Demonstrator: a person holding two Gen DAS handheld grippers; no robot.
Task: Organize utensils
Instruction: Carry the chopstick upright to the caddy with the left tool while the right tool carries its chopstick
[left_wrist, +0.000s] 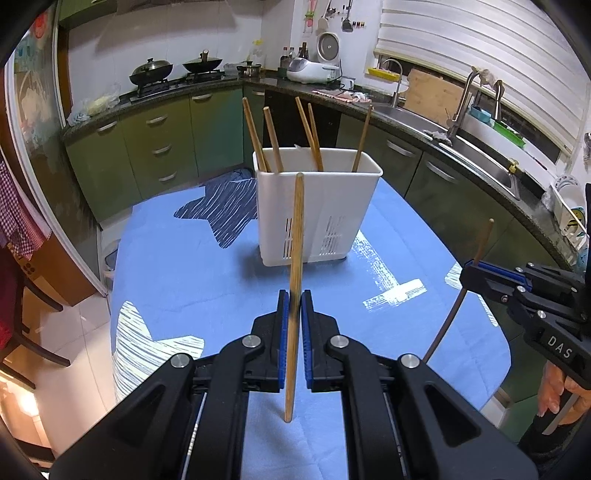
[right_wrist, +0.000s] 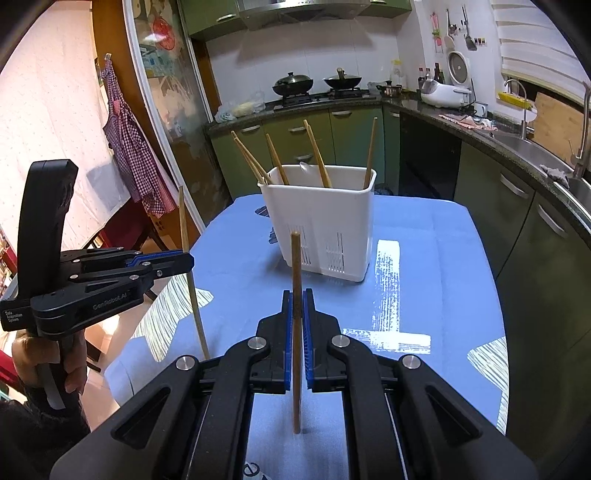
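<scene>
A white slotted utensil holder (left_wrist: 318, 210) (right_wrist: 321, 221) stands on the blue-covered table with several wooden chopsticks (left_wrist: 274, 138) (right_wrist: 317, 153) leaning in it. My left gripper (left_wrist: 294, 301) is shut on one wooden chopstick (left_wrist: 296, 236), held nearly upright in front of the holder. My right gripper (right_wrist: 297, 299) is shut on another wooden chopstick (right_wrist: 295, 266), also upright. In the left wrist view the right gripper (left_wrist: 471, 266) shows at the right edge with its chopstick (left_wrist: 484, 240). In the right wrist view the left gripper (right_wrist: 188, 258) shows at the left with its chopstick (right_wrist: 183, 218).
The table (left_wrist: 221, 280) (right_wrist: 443, 258) carries a blue cloth with dark and white star prints. Green kitchen cabinets (left_wrist: 159, 140) and a dark counter with woks, a rice cooker and a sink (left_wrist: 491, 162) curve behind it. A checked apron (right_wrist: 129, 147) hangs at left.
</scene>
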